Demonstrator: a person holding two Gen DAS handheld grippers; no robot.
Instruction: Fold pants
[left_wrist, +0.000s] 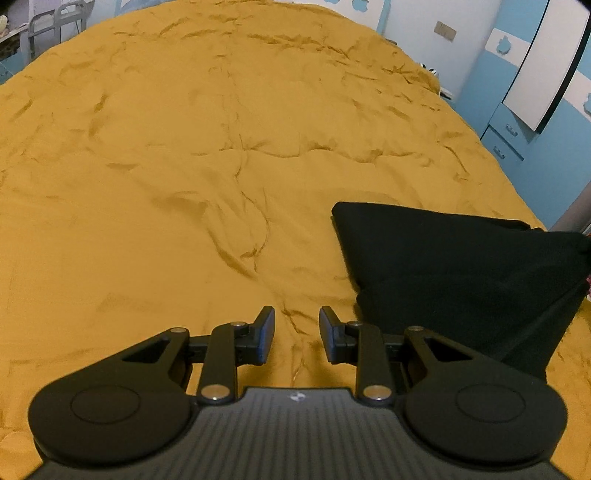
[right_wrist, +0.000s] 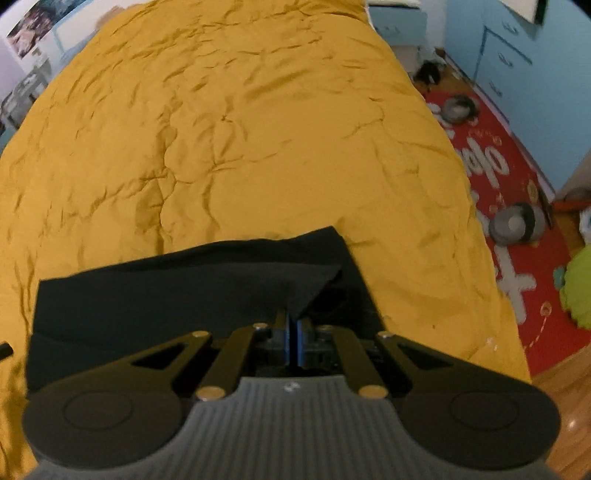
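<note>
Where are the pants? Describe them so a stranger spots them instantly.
Start from the big mustard-yellow bedspread that fills both views. Near its edge, by the red rug, lie the black pants, partly folded. They are the only dark thing on the yellow.
</note>
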